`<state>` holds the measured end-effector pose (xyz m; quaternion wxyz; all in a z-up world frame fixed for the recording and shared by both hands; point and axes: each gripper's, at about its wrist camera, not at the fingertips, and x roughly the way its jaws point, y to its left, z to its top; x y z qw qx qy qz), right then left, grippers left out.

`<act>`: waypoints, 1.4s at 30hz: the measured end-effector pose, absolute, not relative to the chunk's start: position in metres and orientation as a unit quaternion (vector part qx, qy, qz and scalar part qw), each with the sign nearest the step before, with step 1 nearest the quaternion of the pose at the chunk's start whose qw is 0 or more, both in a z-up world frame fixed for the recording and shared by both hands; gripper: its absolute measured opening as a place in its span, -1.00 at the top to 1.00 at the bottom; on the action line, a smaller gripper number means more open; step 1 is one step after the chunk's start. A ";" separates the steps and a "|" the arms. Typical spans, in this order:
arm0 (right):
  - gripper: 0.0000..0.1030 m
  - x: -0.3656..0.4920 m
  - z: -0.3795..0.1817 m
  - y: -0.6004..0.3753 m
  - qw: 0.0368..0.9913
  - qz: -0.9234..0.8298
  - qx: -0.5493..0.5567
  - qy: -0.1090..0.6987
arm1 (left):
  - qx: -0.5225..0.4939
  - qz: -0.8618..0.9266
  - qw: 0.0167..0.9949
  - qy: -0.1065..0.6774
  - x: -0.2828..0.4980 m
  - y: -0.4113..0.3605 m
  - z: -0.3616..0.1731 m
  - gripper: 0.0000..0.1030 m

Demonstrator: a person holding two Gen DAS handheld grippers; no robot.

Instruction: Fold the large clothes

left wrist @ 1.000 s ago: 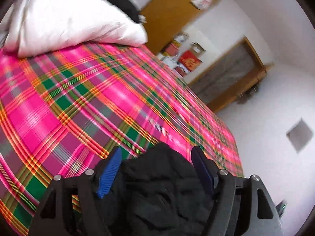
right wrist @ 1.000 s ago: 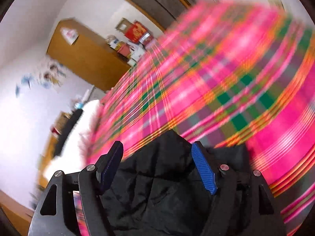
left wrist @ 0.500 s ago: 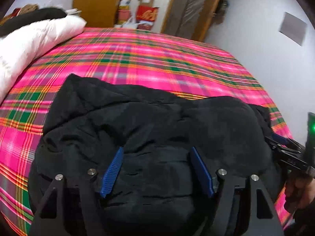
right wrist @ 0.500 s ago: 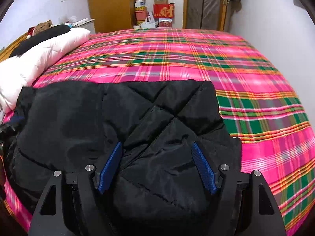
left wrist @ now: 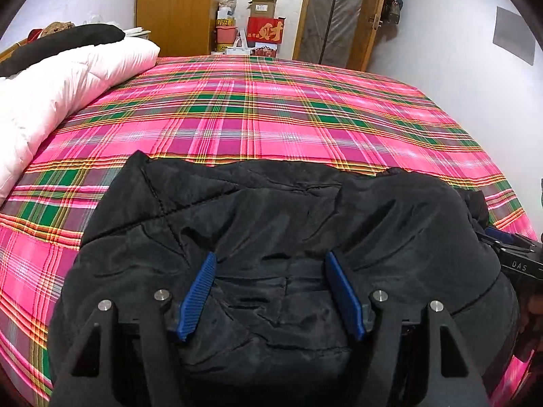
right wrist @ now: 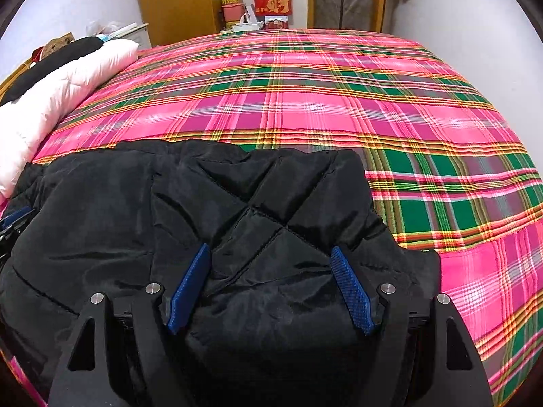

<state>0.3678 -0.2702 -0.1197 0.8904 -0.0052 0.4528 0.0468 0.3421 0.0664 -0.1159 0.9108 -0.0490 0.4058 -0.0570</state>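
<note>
A black quilted jacket [left wrist: 271,217] lies bunched on the near part of a pink plaid bed [left wrist: 271,108]. My left gripper [left wrist: 269,257] holds a thick fold of its near left side, the blue pads [left wrist: 197,298] pressing on fabric that bulges between wide jaws. My right gripper [right wrist: 269,247] grips the jacket [right wrist: 258,210] on its near right side the same way. Each gripper shows at the edge of the other's view: the right gripper [left wrist: 509,247] and the left gripper [right wrist: 13,220].
A white duvet [left wrist: 51,91] with a black garment [left wrist: 61,40] on top lies along the bed's left side. Beyond the bed stand a wooden wardrobe [left wrist: 176,10], stacked boxes and bags [left wrist: 251,30] and a door [left wrist: 339,17]. A white wall [left wrist: 475,68] runs along the right.
Both views have rolled from tilted to level. The jacket, first carried bunched in both grippers above the bed, has come down and spread on the sheet.
</note>
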 end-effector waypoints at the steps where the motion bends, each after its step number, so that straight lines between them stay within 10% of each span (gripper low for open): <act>1: -0.42 0.369 -0.122 -0.272 0.892 0.048 -0.002 0.450 | -0.049 -0.058 0.911 0.405 0.342 0.067 -0.117 -0.37; 18: -0.42 0.347 -0.060 -0.259 0.913 0.048 0.021 0.404 | -0.023 -0.006 0.918 0.396 0.350 0.088 -0.086 -0.36; 42: -0.43 0.392 -0.131 -0.221 0.893 0.067 -0.008 0.445 | -0.046 -0.010 0.908 0.417 0.366 0.099 -0.130 -0.39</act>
